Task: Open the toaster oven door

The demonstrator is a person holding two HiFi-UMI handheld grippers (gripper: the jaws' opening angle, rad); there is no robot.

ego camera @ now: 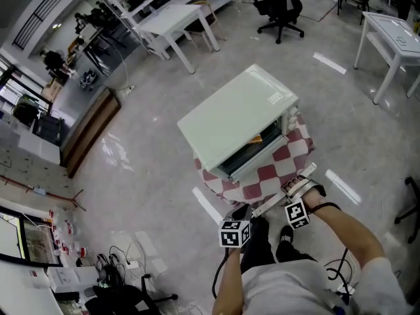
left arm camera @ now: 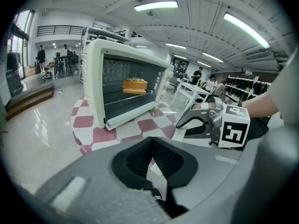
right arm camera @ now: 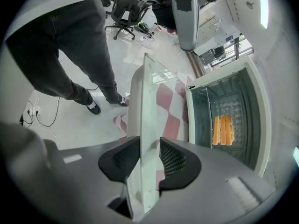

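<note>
A white toaster oven stands on a small table with a red-and-white checked cloth. Its door is swung down toward me, and slices of toast lie on the rack inside. My right gripper straddles the door's free edge; the door sits between its pads with a thin gap on the right side, so the jaws are open. In the head view that gripper is at the door's front edge. My left gripper hangs shut and empty below the table's near side, pointing at the oven.
The table stands on a glossy grey floor. White desks and an office chair are farther back, another white table at the right. Cables and boxes lie at the lower left. My own legs stand beside the table.
</note>
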